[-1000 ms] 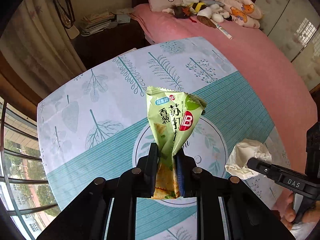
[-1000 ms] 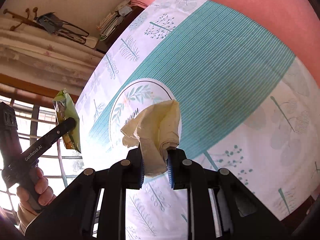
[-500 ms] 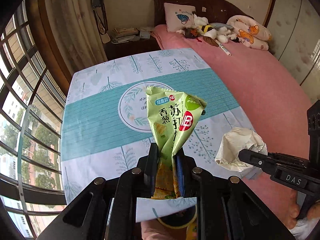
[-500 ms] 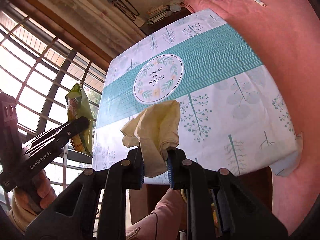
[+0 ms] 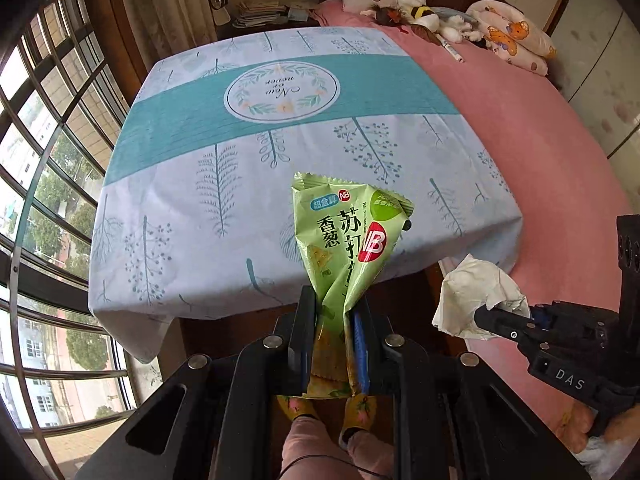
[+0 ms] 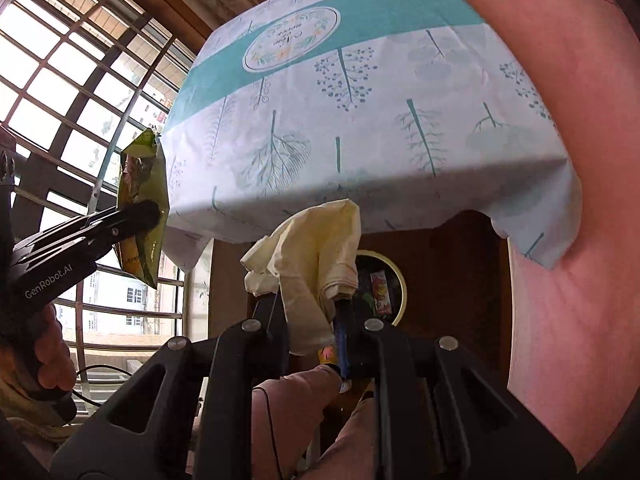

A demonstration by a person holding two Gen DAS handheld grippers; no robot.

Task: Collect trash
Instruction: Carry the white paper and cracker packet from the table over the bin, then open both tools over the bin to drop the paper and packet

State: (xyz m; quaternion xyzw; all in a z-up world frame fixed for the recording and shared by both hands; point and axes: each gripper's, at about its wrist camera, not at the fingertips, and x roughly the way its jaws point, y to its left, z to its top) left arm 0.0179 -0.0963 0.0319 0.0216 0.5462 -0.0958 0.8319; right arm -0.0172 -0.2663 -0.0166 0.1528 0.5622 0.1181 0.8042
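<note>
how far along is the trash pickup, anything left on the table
Done: no trash shows on the tablecloth. In hand: the left gripper is shut on the green snack wrapper, the right gripper on the crumpled tissue. Left: dropping both, probably into the bin below the table, which already holds a wrapper.

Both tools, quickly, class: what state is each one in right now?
Left tool: shut on the green snack packet.
Right tool: shut on the crumpled tissue.
</note>
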